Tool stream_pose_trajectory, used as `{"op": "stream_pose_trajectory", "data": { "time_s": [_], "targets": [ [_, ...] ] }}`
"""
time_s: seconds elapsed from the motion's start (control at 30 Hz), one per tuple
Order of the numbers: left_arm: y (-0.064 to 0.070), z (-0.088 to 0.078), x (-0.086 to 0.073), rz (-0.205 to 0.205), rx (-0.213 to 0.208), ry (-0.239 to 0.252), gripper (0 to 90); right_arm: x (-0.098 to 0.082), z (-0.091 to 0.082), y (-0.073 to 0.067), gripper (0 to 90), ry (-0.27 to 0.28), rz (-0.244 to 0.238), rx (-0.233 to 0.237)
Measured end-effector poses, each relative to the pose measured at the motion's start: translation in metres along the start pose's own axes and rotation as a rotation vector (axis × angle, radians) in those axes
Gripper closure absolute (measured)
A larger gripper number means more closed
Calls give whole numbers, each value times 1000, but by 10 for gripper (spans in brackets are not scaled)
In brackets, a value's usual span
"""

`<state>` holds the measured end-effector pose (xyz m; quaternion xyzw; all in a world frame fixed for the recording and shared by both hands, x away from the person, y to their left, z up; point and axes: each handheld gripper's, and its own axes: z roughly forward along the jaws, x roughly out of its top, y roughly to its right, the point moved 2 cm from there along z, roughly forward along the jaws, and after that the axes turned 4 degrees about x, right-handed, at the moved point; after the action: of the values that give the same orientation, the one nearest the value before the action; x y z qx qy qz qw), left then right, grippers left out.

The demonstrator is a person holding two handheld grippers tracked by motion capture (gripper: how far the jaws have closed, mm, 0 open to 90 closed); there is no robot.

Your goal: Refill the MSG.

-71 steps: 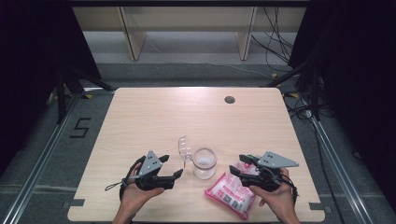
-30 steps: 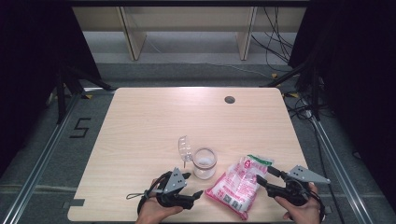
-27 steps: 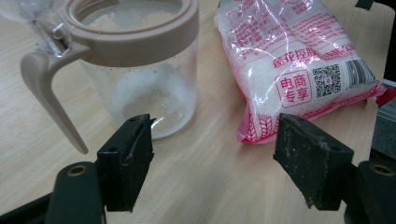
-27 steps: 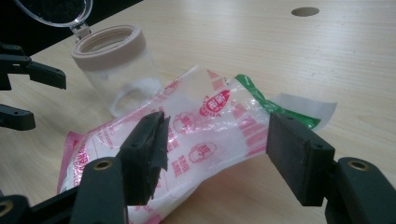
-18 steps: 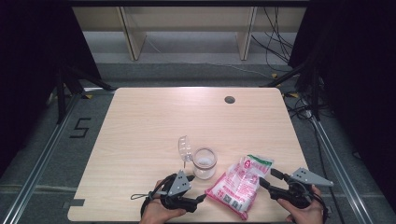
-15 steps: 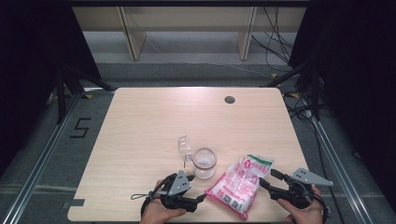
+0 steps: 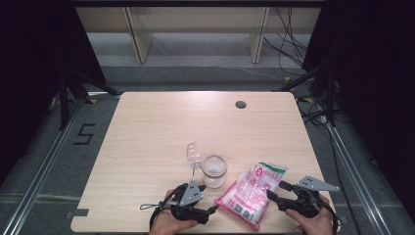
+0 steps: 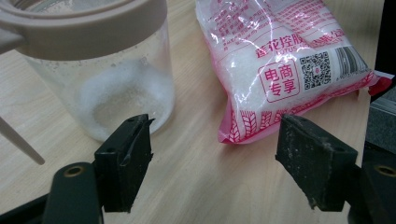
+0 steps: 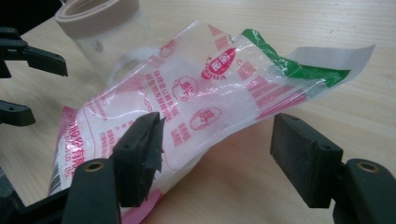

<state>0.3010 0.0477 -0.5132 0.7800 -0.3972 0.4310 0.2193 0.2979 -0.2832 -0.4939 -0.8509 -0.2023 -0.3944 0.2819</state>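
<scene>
A clear plastic jar (image 7: 214, 170) with a beige rim and a little white powder in it stands near the table's front edge, its lid (image 7: 194, 154) flipped open to the left. A pink and white bag (image 7: 252, 193) of white grains lies flat to its right. My left gripper (image 7: 208, 198) sits open in front of the jar, and in its own view the jaws (image 8: 215, 128) frame the jar (image 8: 102, 70) and the bag (image 8: 280, 60). My right gripper (image 7: 274, 190) is open at the bag's right side. Its jaws (image 9: 218, 123) have just been opening, and the bag (image 9: 210, 93) lies just ahead of them, unpressed.
The wooden table (image 7: 161, 127) stretches away bare behind the jar, with a round cable hole (image 7: 240, 104) at the far right. Both hands rest at the front edge. Dark stands and cables lie on the floor around the table.
Both hands have drawn back to the table's front edge since the earliest frame. The bag now lies stretched out, its green top toward the right. Over the last second little has shifted.
</scene>
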Motion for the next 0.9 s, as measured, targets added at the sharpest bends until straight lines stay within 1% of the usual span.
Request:
{"op": "stream_pose_trajectory", "data": {
  "time_s": [0.03,0.07,0.1,0.13,0.17,0.2,0.23,0.27,0.3,0.33,0.43,0.47,0.5,0.53,0.57,0.6,0.63,0.67,0.7,0.73,0.77,0.8,0.83,0.87,0.9],
  "targets": [
    [0,1,0,-4,-1,9,259,1,4,4,346,8,-58,6],
    [0,0,0,-5,-20,-11,259,2,8,4,349,-2,-53,5],
    [0,0,0,-5,-20,-11,259,2,8,4,349,-2,-53,5],
    [-1,1,0,11,6,-7,259,4,13,3,352,-9,-50,9],
    [-1,1,0,11,6,-7,259,4,13,3,352,-9,-50,9],
    [0,2,0,-1,-7,2,259,5,18,5,350,-16,-59,19],
    [0,2,0,1,-12,-7,259,6,21,5,353,-28,-62,21],
    [-1,2,0,4,-19,-14,259,8,26,5,358,-39,-59,33],
    [0,2,0,-2,-27,-12,259,8,26,5,358,-39,-59,33],
    [0,2,0,6,-6,-17,259,10,31,5,367,-51,-64,27],
    [0,3,-1,6,-9,-16,259,11,36,7,375,-64,-61,35],
    [0,3,-1,6,-10,-16,259,13,38,8,378,-68,-50,36],
    [0,3,-1,4,-10,-8,259,13,39,6,388,-83,-17,32],
    [0,3,-1,1,-14,-10,259,14,42,6,412,-76,-15,43],
    [0,3,-1,2,-10,-7,259,15,45,9,454,-82,-43,35],
    [0,3,-1,1,-7,-8,259,15,45,9,454,-82,-43,35],
    [0,3,-1,-2,-14,-6,259,16,46,11,496,-87,-62,45],
    [-1,3,-1,-3,-23,-15,259,16,48,11,544,-89,-67,58],
    [-1,3,-1,-3,-22,-15,259,16,48,8,567,-104,-47,67],
    [0,3,-1,0,-6,-9,259,17,49,9,610,-111,-74,62],
    [0,3,-1,-4,-14,-10,259,17,51,8,685,-122,-74,67],
    [0,3,-1,-3,-23,-15,259,17,51,8,685,-122,-74,67],
    [0,4,-1,-4,-25,-13,260,18,52,10,725,-116,-100,67],
    [2,5,-2,-14,-13,10,259,18,52,10,821,-102,-115,67],
    [2,5,-2,-14,-13,10,259,18,52,10,821,-102,-115,67]
  ]
}}
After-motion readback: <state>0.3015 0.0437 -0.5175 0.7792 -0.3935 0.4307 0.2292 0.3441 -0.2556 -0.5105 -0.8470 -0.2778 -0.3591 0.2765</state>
